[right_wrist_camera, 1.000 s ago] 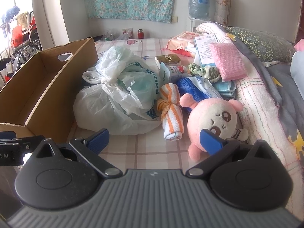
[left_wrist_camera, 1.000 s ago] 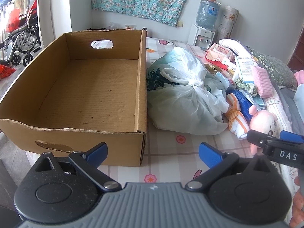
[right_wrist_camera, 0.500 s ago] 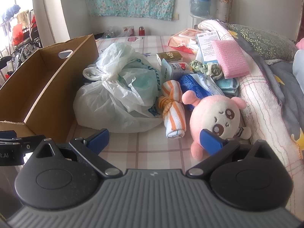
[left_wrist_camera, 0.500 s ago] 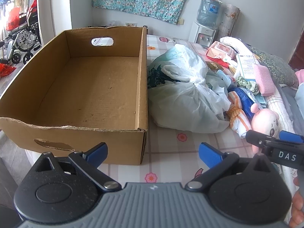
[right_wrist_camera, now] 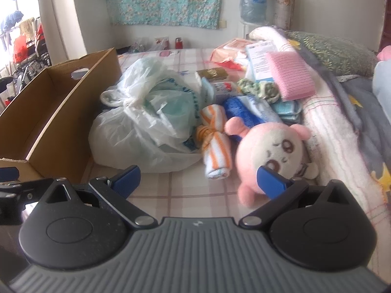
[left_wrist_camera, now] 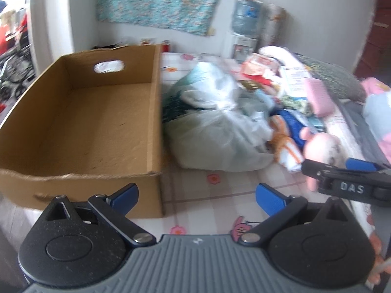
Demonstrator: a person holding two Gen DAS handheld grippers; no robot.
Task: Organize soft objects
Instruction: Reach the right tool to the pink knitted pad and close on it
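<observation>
An empty brown cardboard box (left_wrist_camera: 80, 127) (right_wrist_camera: 46, 112) stands on the left of the bed. Beside it lies a knotted white plastic bag (left_wrist_camera: 220, 127) (right_wrist_camera: 146, 122). Right of the bag are a rolled orange-striped cloth (right_wrist_camera: 216, 146) (left_wrist_camera: 286, 146) and a pink plush toy (right_wrist_camera: 271, 153) (left_wrist_camera: 322, 146). My left gripper (left_wrist_camera: 196, 196) is open before the box's near right corner, holding nothing. My right gripper (right_wrist_camera: 198, 179) is open, just short of the cloth and plush; its right fingertip (right_wrist_camera: 271, 182) overlaps the plush in view. The right gripper also shows in the left wrist view (left_wrist_camera: 342, 168).
Further back lie a blue packet (right_wrist_camera: 246, 112), a folded pink towel (right_wrist_camera: 288, 78), a green scrunchie (right_wrist_camera: 256, 89), small boxes and papers. A rolled white blanket (right_wrist_camera: 330, 131) and pillow (right_wrist_camera: 334, 51) run along the right. A water dispenser (right_wrist_camera: 253, 5) stands by the wall.
Both grippers have moved forward and a little right toward the pile; the plush and cloth look nearer in the right wrist view. Both stay open. The left view is blurred by motion.
</observation>
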